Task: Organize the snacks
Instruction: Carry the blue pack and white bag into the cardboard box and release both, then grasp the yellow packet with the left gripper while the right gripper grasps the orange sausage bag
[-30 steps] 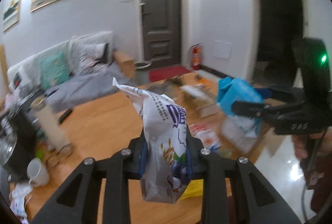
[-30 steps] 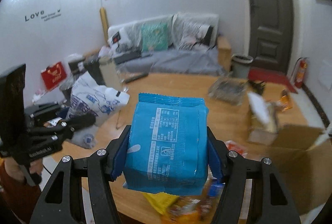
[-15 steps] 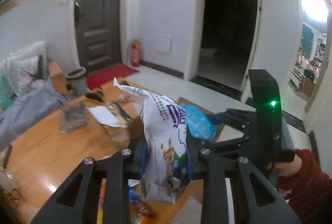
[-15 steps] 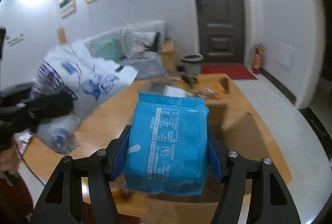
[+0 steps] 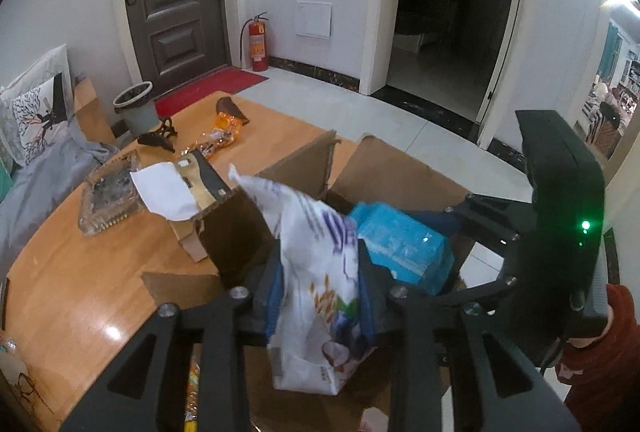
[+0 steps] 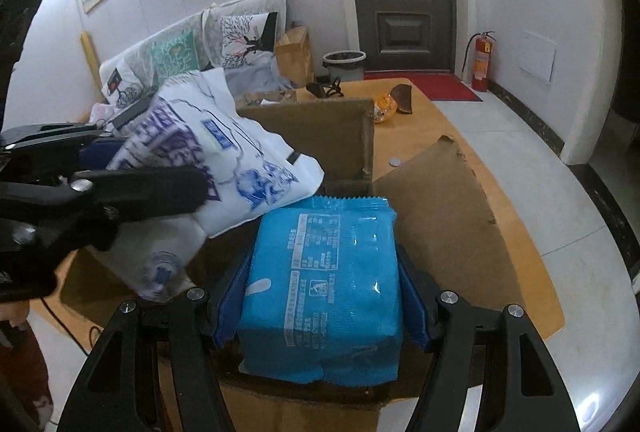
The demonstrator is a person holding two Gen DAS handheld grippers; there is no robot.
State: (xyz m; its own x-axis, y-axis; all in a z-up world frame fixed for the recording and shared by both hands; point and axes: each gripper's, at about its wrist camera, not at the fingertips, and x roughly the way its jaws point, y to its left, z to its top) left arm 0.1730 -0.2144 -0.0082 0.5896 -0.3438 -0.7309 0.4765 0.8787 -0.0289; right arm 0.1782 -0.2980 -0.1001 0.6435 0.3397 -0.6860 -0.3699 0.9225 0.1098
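Left wrist view: both packs hang over the open cardboard box (image 5: 384, 167) on the wooden table (image 5: 72, 272) — this is the drop step. My read on doing it well: get each pack inside the flaps before letting go fully, release one at a time so they don't collide, and lay the flat blue one down first with the tall bag beside it. The upright flap on the far side looks like the thing most likely to snag the white bag's top corner.

Left gripper (image 5: 320, 296) — narrow gap, jaws opening right now, with the white snack bag (image 5: 316, 272) between the blue pads. The bag sits tilted, top leaning toward the far flap, bottom hanging below the fingers. Pads look to be touching its sides, though the grip is loosening.

Right gripper (image 6: 320, 296) — roughly half spread, clamped on the blue snack pack (image 6: 324, 288), one pad on each side edge, label face up. The pack is above the box mouth, close to the white bag, which overlaps its upper left corner in the right wrist view; I can't tell if they touch.

Loose orange wrappers (image 5: 224, 135) lie farther back on the table, untouched.
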